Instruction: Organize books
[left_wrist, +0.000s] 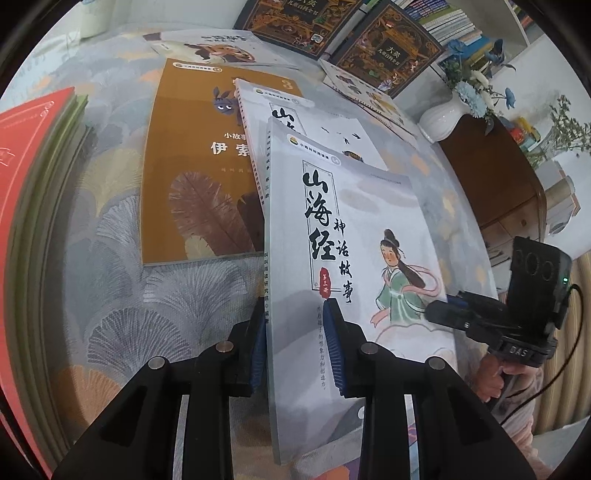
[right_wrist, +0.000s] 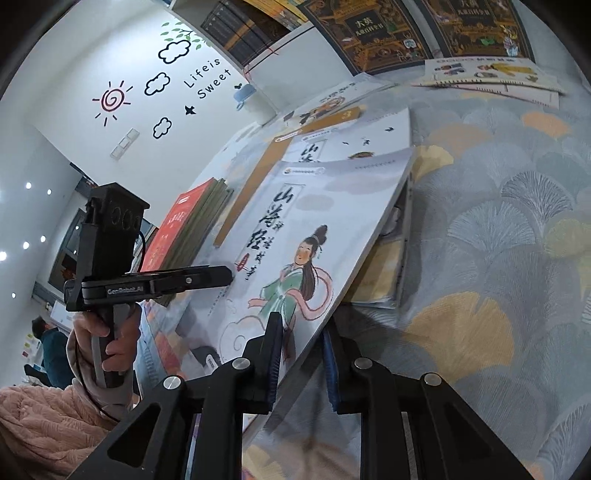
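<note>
Over the fan-print tablecloth (left_wrist: 122, 295), the left gripper (left_wrist: 297, 347) and the right gripper (right_wrist: 304, 360) both pinch the tilted grey storybook (left_wrist: 354, 251).

A grey cloth printed with fan-shaped leaves in blue, white and orange (left_wrist: 110, 229) covers the desk. At its far right corner a white ceramic vase (left_wrist: 441, 120) holds blue artificial flowers (left_wrist: 474, 94), just beside a dark brown wooden cabinet with drawers (left_wrist: 495, 177). The white wall (right_wrist: 74, 66) carries a red spiral sun sticker (right_wrist: 110, 99), black-outlined cloud stickers (right_wrist: 173, 50), the black lettering "Life is Sweet" (right_wrist: 208, 79) and a white switch panel (right_wrist: 125, 143).
</note>
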